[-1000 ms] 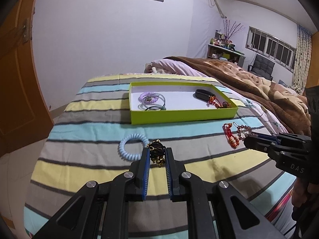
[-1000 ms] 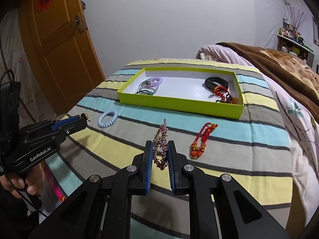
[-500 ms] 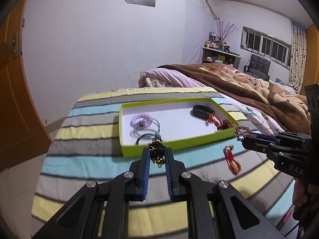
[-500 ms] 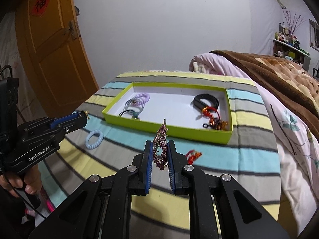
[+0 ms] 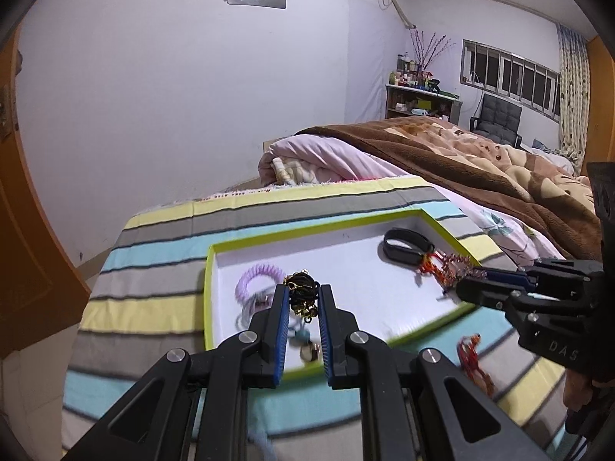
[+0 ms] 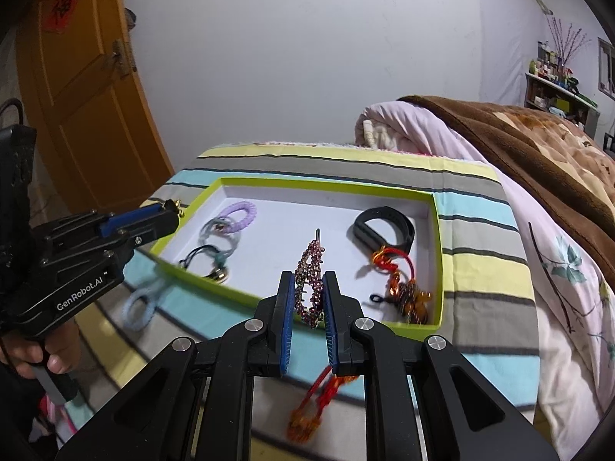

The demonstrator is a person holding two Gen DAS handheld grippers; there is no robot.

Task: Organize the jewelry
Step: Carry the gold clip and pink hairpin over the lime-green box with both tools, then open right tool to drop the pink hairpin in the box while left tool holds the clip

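L tool [image 5: 303, 303] clamped on black hair tie w/ gold charms [image 5: 301, 294], held over green tray [image 5: 208, 296] at its 7 o'clock corner. R tool [image 6: 309, 299] clamped on purple beaded hair clip [image 6: 310, 280], upright, above tray's near edge at 6. In tray: lilac coil tie [image 6: 236, 213] at 10, black band [image 6: 384, 228] at 2, red-orange tassel piece [image 6: 403, 284] at 4. On striped bed cover [image 6: 480, 269]: pale blue coil tie [image 6: 142, 305] at 8, red tassel [image 6: 315, 403] at 6, blurred.
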